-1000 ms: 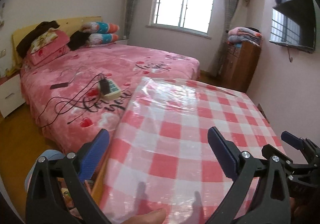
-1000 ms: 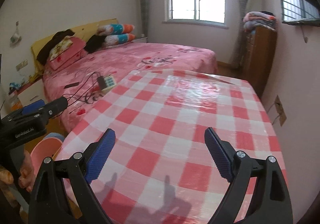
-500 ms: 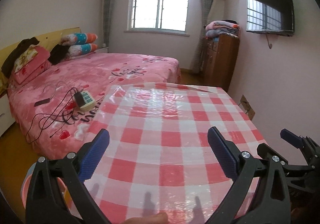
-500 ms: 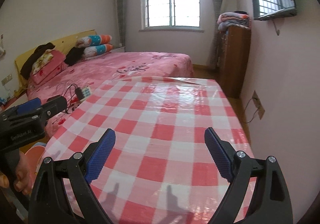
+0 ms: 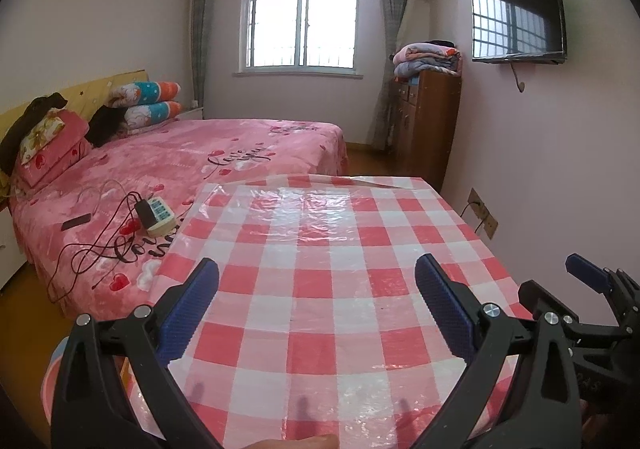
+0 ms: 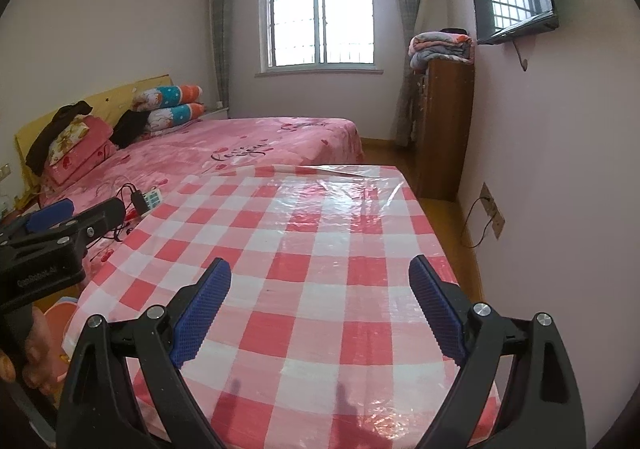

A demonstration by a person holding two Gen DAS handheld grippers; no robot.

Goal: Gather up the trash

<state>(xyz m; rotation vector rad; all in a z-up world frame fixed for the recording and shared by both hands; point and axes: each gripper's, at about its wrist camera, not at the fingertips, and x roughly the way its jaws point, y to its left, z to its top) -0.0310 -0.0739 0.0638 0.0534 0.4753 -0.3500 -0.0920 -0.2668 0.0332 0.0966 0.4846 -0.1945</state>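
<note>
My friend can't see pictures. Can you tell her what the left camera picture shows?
Two open black tongs with blue tips, holding nothing, hover over a table with a red-and-white checked cloth. Behind it is a pink bed with pillows and a power strip, a bright window, and a wall TV.

One table point(image 5: 328, 249), one bed point(image 5: 168, 169), one television point(image 5: 520, 5), two rolled bolsters point(image 5: 146, 91), one dresser point(image 5: 430, 129).
</note>
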